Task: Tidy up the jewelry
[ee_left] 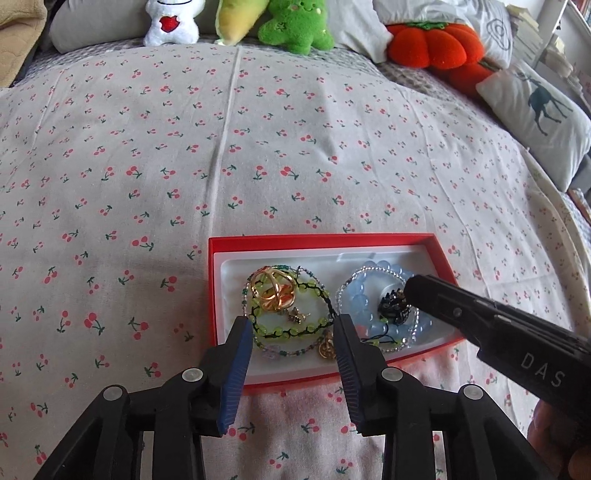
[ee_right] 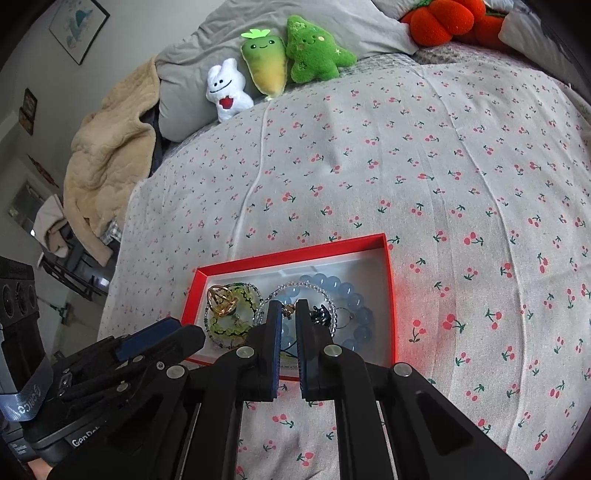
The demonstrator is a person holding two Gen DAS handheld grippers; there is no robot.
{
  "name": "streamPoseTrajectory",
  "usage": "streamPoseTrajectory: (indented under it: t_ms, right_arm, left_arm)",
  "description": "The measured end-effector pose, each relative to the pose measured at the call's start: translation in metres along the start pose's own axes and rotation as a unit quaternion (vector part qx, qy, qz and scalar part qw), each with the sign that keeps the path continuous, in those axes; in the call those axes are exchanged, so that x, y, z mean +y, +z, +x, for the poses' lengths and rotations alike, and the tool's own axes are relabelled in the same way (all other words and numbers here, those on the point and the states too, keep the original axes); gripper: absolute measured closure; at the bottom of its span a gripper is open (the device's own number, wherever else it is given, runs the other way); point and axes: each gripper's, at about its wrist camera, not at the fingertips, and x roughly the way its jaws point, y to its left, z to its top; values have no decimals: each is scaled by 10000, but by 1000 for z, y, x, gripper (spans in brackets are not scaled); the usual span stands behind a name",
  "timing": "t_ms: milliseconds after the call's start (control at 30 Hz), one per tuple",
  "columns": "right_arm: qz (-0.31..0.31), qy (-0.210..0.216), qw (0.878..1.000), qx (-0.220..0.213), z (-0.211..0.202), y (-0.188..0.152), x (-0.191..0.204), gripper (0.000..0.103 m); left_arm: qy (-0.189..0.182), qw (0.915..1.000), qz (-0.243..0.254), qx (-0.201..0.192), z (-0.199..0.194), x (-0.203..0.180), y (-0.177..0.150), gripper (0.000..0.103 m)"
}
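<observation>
A red box [ee_left: 221,243] [ee_right: 389,295] with a white lining lies on the cherry-print bedspread. It holds a gold ring cluster [ee_left: 273,293] [ee_right: 220,299], a green bead bracelet [ee_left: 291,330] [ee_right: 236,325], a blue bead bracelet [ee_left: 360,302] [ee_right: 347,291], a clear bead bracelet, a black ornament [ee_left: 393,308] [ee_right: 320,316] and a gold coin charm [ee_left: 327,349]. My left gripper [ee_left: 293,321] is open over the box's near left part. My right gripper [ee_right: 290,308] is nearly shut on a small gold-toned jewelry piece [ee_right: 289,309] over the blue bracelet; it also shows in the left wrist view [ee_left: 410,290].
Plush toys [ee_left: 295,26] [ee_right: 266,66] and an orange pumpkin cushion [ee_left: 436,40] line the far edge of the bed. A deer-print pillow [ee_left: 539,118] lies at the right. A beige blanket [ee_right: 110,147] hangs at the bed's left side.
</observation>
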Motion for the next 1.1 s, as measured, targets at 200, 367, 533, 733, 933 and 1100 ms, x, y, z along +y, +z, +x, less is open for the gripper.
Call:
streamPoseTrajectory:
  t_ms: [200, 367, 533, 733, 933, 1100]
  right_arm:
    - [-356, -156, 9992, -115, -9, 1, 14, 66]
    - [-469, -220, 9986, -119, -21, -4, 17, 63]
    - [-586, -498, 9970, -91, -38, -18, 18, 50]
    - [-817, -932, 9923, 34, -57, -43, 17, 32]
    - [-920, -1263, 9877, -11, -78, -69, 13, 6]
    - [-901, -1547, 9838, 115, -89, -87, 11, 0]
  left_arm:
    - [124, 9999, 27, 4, -7, 3, -8, 44]
    - [224, 9997, -83, 29, -13, 6, -17, 37]
    - [419, 9989, -204, 47, -23, 10, -29, 23]
    - [684, 9975, -144, 83, -33, 10, -48, 5]
    - [648, 9978, -139, -11, -42, 9, -71, 1]
    - [787, 9968, -127, 71, -46, 7, -89, 1]
